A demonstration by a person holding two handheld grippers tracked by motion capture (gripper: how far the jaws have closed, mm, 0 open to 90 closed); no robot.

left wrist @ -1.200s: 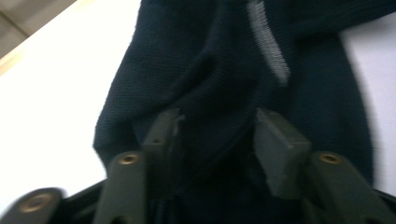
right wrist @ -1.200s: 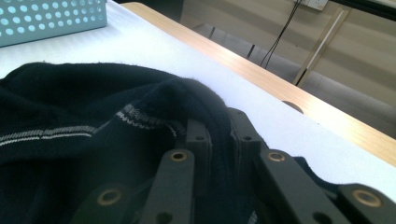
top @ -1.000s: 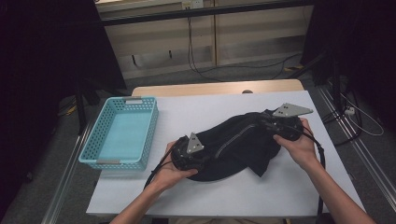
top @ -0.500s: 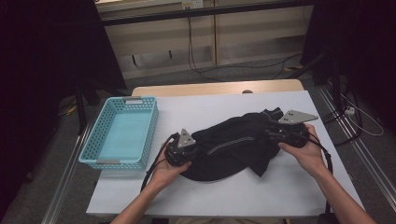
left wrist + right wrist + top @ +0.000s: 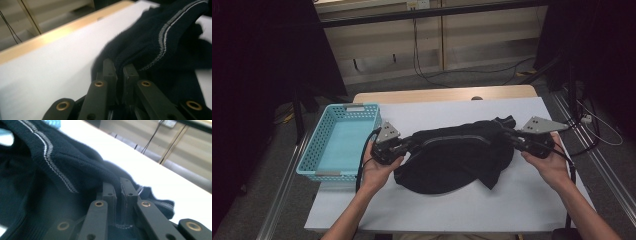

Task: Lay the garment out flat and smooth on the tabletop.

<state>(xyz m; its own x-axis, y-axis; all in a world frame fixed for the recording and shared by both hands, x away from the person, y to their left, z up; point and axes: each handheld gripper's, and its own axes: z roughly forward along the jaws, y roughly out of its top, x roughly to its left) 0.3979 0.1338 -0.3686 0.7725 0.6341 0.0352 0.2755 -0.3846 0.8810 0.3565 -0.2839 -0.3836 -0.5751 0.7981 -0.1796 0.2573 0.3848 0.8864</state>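
Two grippers stretch a dark knit garment (image 5: 454,160) over the white table (image 5: 452,212), right of the blue basket (image 5: 339,142), apparently to spread it for folding. Left gripper view: the left gripper (image 5: 120,70) is clamped on the garment's striped hem (image 5: 162,37). Right gripper view: the right gripper (image 5: 119,185) pinches the opposite edge, jaws nearly closed on fabric.

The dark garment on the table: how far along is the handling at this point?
Done: both ends are gripped. The left gripper and right gripper are each shut on the dark garment, holding its striped edge stretched between them. In hand: the body of the cloth hangs bunched on the white table. Left: probably folding it or moving it; the blue basket holds nothing.
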